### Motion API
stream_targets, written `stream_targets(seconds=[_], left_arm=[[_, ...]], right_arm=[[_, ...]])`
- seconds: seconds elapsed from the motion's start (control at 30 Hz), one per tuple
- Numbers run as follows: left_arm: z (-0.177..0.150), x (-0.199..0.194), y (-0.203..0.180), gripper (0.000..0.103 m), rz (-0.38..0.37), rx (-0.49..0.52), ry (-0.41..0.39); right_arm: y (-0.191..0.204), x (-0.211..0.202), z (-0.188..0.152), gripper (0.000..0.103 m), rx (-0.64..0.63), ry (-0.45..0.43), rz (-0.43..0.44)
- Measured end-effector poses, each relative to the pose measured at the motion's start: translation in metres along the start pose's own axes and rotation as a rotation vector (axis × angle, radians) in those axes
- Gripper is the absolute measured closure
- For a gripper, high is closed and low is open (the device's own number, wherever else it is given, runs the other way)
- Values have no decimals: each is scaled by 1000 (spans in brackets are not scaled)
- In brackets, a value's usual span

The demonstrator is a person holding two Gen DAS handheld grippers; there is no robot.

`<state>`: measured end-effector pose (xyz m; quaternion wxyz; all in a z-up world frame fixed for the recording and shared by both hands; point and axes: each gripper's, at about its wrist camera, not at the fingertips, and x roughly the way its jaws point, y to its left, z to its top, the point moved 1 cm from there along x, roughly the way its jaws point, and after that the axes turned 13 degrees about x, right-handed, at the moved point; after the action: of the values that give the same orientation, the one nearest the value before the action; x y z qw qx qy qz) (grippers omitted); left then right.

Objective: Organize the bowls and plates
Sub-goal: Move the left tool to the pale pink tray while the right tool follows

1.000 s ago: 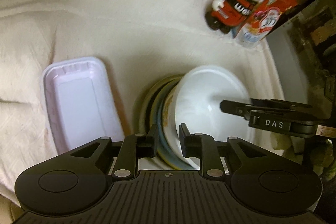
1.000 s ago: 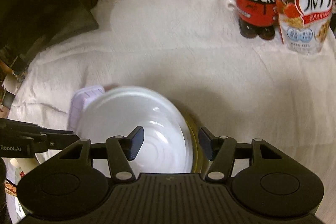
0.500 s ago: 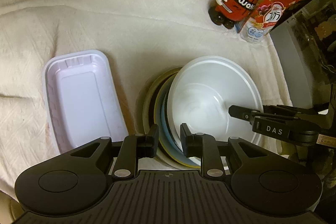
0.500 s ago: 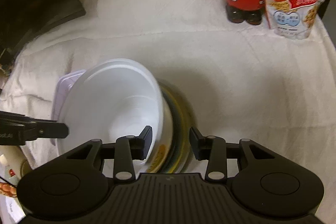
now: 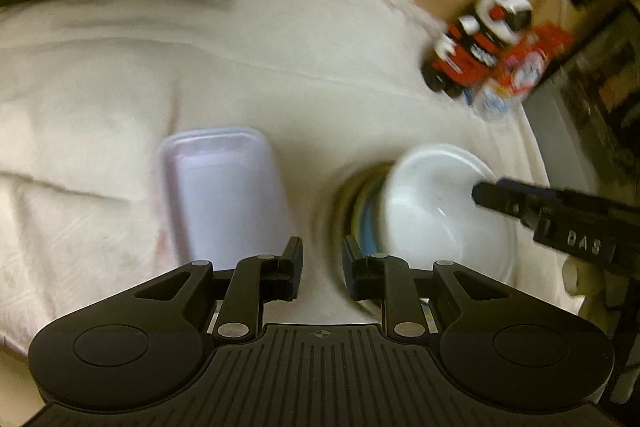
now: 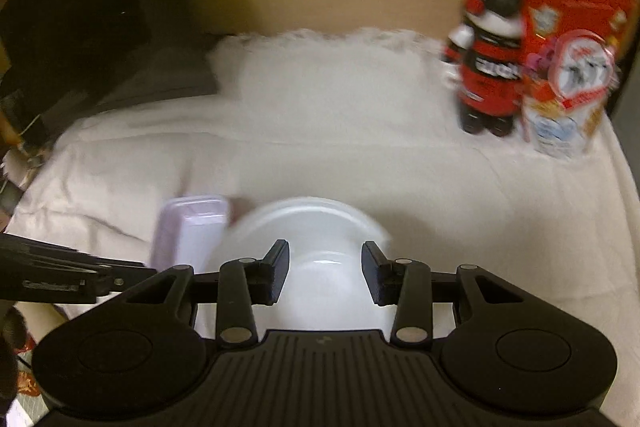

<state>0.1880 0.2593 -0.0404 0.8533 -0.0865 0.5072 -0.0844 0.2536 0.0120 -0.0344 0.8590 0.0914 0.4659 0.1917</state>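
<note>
A white bowl [image 5: 432, 211] sits on top of a stack of plates [image 5: 366, 203] at the near right of a white cloth [image 5: 280, 67], leaning a little on the stack so that the yellow and blue plate rims show along its left side. To the left of the stack, apart from it, a pale purple tray [image 5: 228, 195] lies flat on the cloth, its long side running from near to far. The left gripper [image 5: 322, 267] hangs over the cloth between the tray and the stack. Its fingers stand a small way apart after just closing slightly, and only bare cloth shows between them. Its right finger [image 5: 356, 267] is seen against the near left edge of the stack, and the blur hides whether it touches. The right gripper [image 6: 325, 275] hangs above the bowl. Its fingers have just been closing and stand apart, with the inside of the bowl showing in the gap below them, and neither pad is seen pressing on the rim. In the left wrist view this gripper reaches in from the right, its tip over the right side of the bowl. At the far right of the cloth a red, black and white toy figure [image 5: 476, 47] stands upright with a red cereal bag [image 5: 520, 75] just beside it on the right. Both views are smeared by motion, so fine detail on the plates cannot be read.
</note>
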Motion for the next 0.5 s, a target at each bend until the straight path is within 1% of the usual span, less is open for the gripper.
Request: stream_targets(seconds=[0.13, 0.17, 0.2, 0.3, 0.43, 0.5], left_arm=[[-15, -9, 49, 80, 23, -126, -40], [-18, -8, 61, 80, 32, -154, -41], [-23, -7, 74, 80, 43, -184, -39], [-33, 2, 96, 80, 58, -230, -32], [-41, 22, 115, 79, 12, -292, -12], [-43, 32, 118, 79, 0, -304, -9]], right_arm=[[38, 12, -1, 61, -37, 39, 20], [48, 17, -2, 59, -54, 52, 22], [58, 23, -4, 58, -71, 64, 20], [88, 42, -7, 58, -113, 107, 4], [120, 73, -4, 58, -144, 189, -15], [132, 93, -3, 57, -142, 232, -43]])
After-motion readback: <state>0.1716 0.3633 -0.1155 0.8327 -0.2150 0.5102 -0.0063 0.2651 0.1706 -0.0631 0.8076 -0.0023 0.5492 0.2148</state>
